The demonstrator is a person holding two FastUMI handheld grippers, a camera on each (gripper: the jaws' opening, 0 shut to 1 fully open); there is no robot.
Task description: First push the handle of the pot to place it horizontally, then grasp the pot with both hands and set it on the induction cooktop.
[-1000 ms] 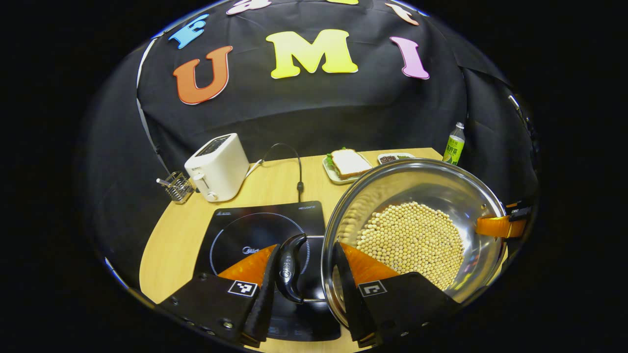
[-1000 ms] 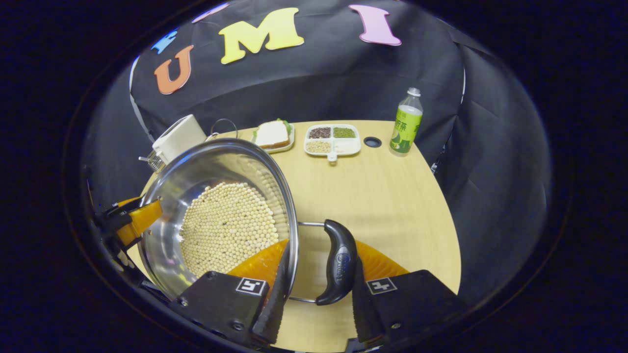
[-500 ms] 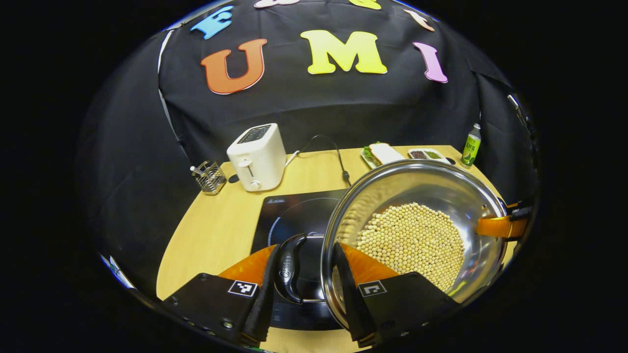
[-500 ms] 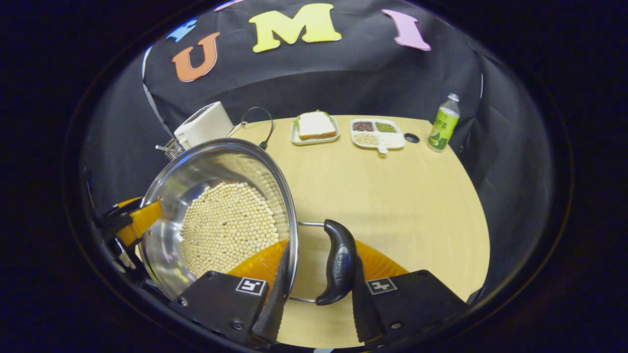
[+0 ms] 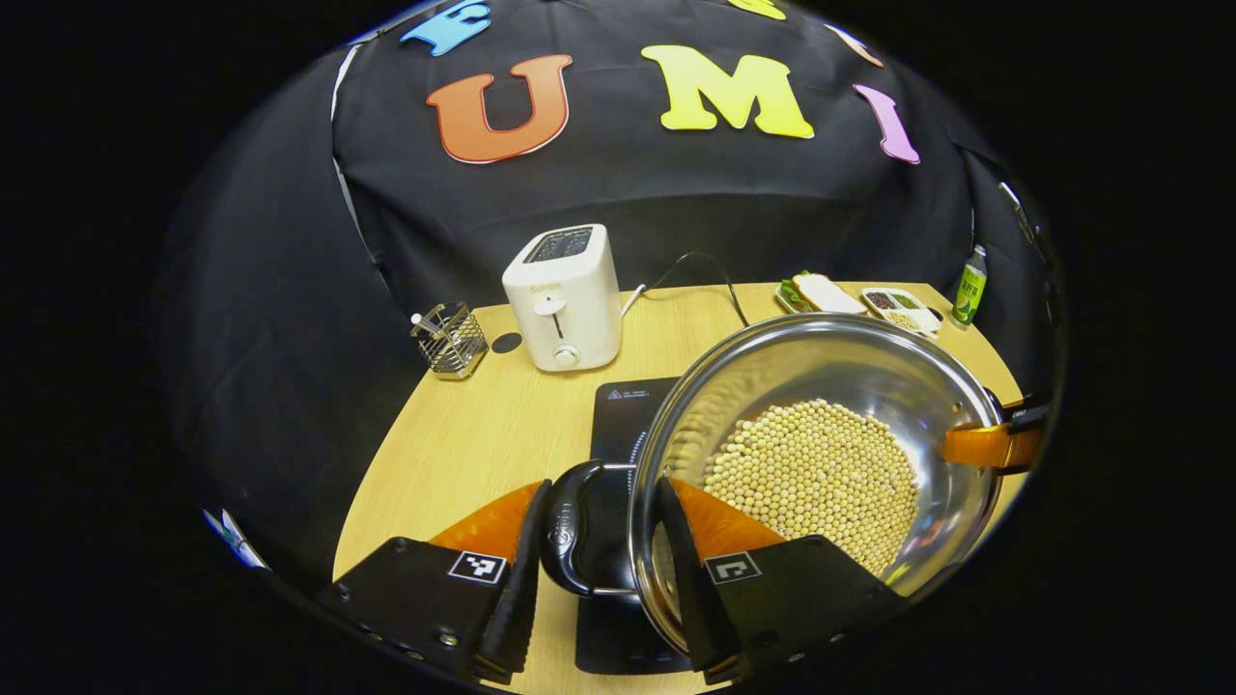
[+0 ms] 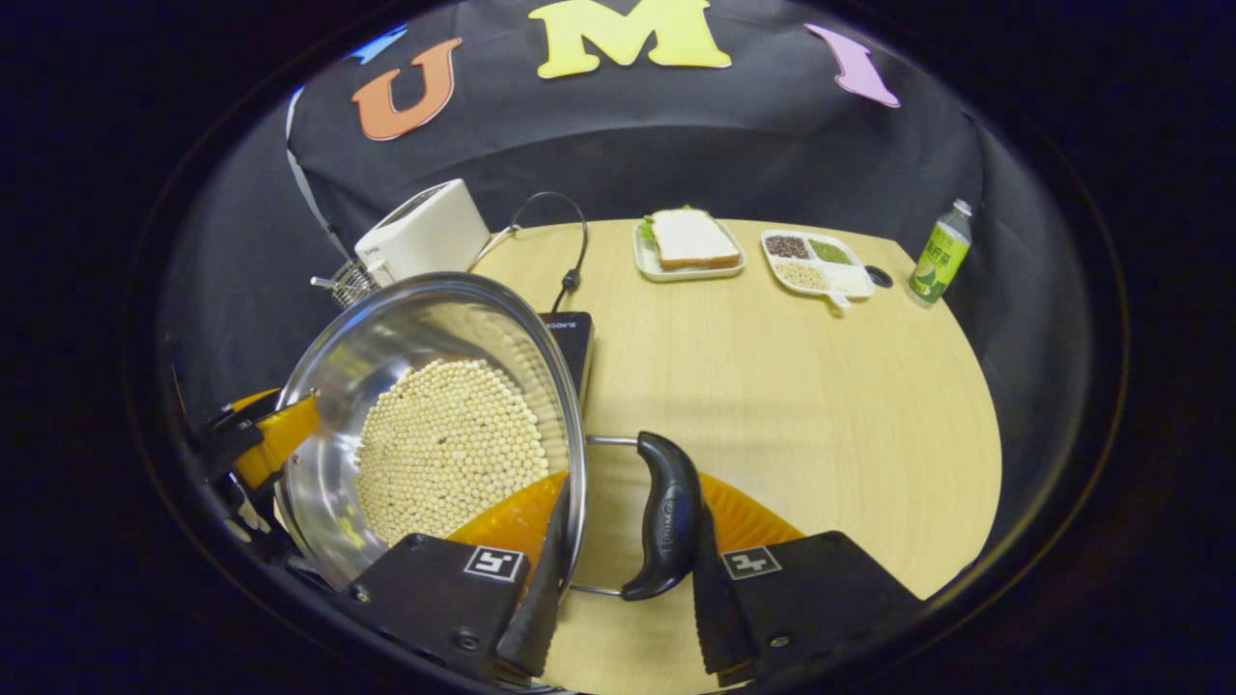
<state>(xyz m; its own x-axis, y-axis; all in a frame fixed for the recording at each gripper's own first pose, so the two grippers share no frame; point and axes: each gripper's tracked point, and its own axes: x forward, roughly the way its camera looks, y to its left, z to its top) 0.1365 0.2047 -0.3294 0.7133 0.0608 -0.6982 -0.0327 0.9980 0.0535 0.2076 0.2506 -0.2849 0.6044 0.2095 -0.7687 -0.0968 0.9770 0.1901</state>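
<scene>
2 grippers, left gripper and right gripper, each clamp pot handle; pot shifted left, now overlapping cooktop; lowering likely next.

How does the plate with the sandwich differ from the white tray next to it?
The sandwich plate is one undivided dish holding a single sandwich; the divided tray is split into compartments holding different grains or beans. The tray has a small tab handle toward the front; the plate has none visible. Both are white, shallow and sit side by side at the table's far edge.
</scene>
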